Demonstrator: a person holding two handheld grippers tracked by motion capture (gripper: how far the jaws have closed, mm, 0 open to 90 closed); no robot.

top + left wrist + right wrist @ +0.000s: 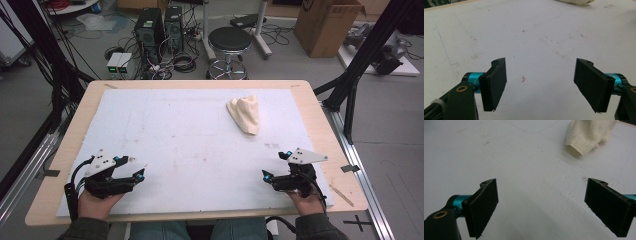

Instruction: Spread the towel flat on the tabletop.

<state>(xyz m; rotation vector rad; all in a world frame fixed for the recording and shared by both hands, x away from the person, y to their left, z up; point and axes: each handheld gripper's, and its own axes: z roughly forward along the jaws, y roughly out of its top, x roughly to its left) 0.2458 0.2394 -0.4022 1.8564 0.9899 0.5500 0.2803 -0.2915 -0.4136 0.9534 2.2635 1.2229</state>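
Cream cloth [245, 114] is seen bunched on the far right of the white mat [175, 145], well apart from both tools; the left gripper [134, 169] and right gripper [272, 166] are held near the front edge, jaws spread wide and empty. A low approach by the right gripper is judged best, with a raised fold taken between the pads.

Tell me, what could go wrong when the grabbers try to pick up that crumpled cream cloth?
1. The cream cloth lies bunched and soft, so the jaws might pinch just one fold and the rest could sag or slip out.
2. It sits far from both open grippers, nearer the right gripper than the left gripper; a long reach may drag it across the white mat.
3. A low approach might scrape the jaws on the mat.
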